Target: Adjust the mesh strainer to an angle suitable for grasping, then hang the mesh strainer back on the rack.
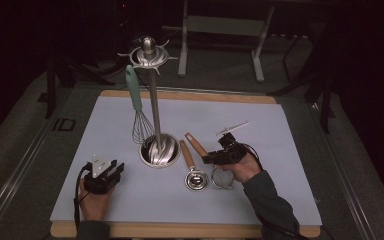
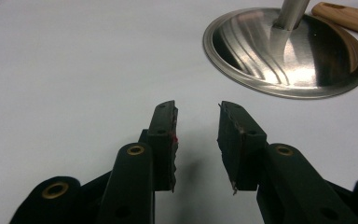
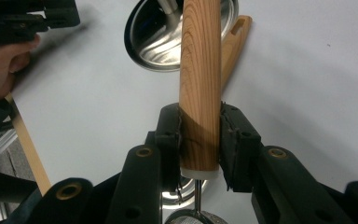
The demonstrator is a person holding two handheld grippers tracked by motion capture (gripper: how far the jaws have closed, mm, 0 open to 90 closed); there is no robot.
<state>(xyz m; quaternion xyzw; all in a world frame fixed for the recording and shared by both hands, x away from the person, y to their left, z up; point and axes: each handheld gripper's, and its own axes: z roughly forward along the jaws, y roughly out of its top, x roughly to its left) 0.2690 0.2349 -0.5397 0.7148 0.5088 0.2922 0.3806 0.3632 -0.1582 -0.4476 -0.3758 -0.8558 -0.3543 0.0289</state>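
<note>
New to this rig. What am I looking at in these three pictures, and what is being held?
No robot arm here: a person holds a two-jaw gripper in each hand. The high view looks down on the white mat; the other two come from cameras riding on the grippers. On the mat stands a metal utensil stand with a whisk hanging from it, and a wooden-handled measuring spoon lies beside its base. The left gripper is open on nothing. The right gripper is shut on the wooden handle of a small strainer.
</note>
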